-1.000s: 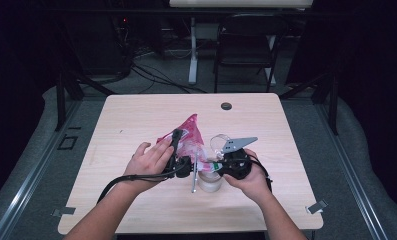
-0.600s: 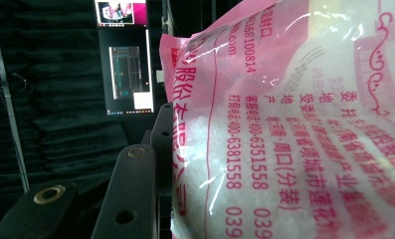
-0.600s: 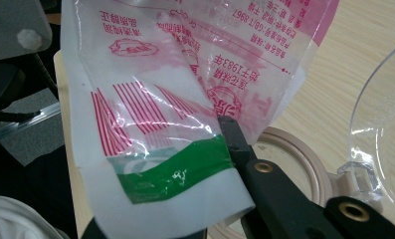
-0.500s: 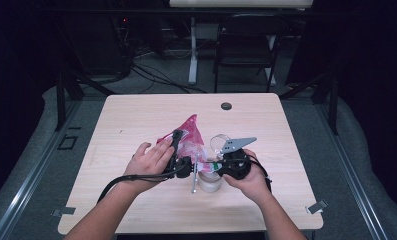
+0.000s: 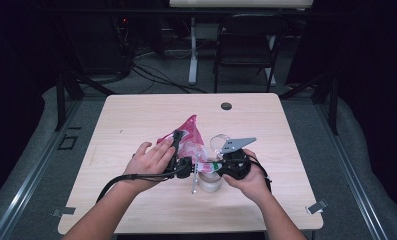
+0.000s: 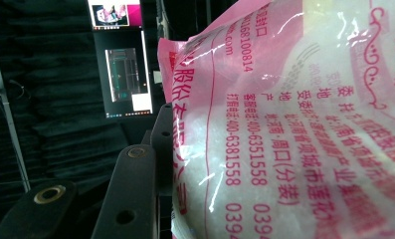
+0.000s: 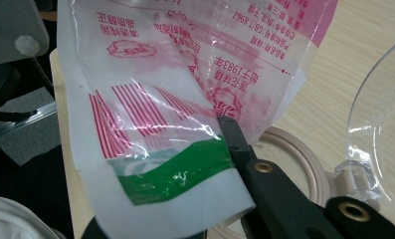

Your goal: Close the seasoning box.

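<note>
1. I see the light wooden table, which has much free surface toward its far edge and both side edges. A small dark round disc lies alone near the far edge, well apart from the work.
2. The pink and clear plastic bag with red print is in the middle of the table, toward the near side. It is lifted at its lower end, between my two hands. It holds white grains, which I see through the clear film in the left gripper view.
3. The round clear jar with a beige rim stands just under the bag's lower end. In the right gripper view the rim is below the bag corner. Whether anything is in the jar I cannot make out.
4. A clear hinged lid stands open beside the rim; its edge is cut off.
5. My left gripper grasps the bag; one black jaw lies against the film, the other is hidden behind it.
6. My right gripper is clenched on the bag's white and green sealed end.
</note>
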Demonstrator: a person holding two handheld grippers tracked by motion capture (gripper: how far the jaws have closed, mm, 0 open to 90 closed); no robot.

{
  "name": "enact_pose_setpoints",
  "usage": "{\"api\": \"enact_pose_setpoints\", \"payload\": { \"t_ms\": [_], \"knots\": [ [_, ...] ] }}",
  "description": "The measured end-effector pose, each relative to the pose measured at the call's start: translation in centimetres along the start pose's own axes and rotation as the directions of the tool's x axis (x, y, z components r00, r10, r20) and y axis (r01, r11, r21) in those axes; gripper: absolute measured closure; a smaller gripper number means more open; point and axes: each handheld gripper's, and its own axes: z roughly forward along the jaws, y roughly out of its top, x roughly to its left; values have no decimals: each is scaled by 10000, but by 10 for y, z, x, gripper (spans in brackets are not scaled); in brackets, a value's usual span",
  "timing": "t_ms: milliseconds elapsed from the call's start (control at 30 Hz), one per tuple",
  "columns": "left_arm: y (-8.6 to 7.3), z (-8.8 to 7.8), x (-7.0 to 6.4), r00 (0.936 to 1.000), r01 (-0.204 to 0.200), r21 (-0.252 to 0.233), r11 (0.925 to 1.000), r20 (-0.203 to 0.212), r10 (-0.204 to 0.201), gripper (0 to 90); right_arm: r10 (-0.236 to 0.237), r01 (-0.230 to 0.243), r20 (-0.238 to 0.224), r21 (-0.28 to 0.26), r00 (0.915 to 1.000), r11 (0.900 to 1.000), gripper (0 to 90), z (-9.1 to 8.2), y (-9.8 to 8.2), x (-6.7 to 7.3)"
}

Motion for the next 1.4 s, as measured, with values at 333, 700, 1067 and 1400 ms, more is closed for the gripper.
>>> {"api": "enact_pose_setpoints", "payload": {
  "t_ms": [333,700,1067,1400],
  "knots": [
    [1,0,1,9995,-297,23,9996,130,297,630,-4,4,17,11,10000,10000,900,0,0,0],
    [2,0,2,9986,-511,54,9987,166,510,630,-14,14,48,8,10000,10000,900,0,0,-1],
    [3,-1,3,9982,-584,29,9983,125,584,630,-12,12,64,5,10000,10000,900,0,0,-1],
    [3,-1,2,9974,-674,97,9977,250,672,630,-14,14,127,4,9999,10000,900,1,-1,-1]
  ]
}}
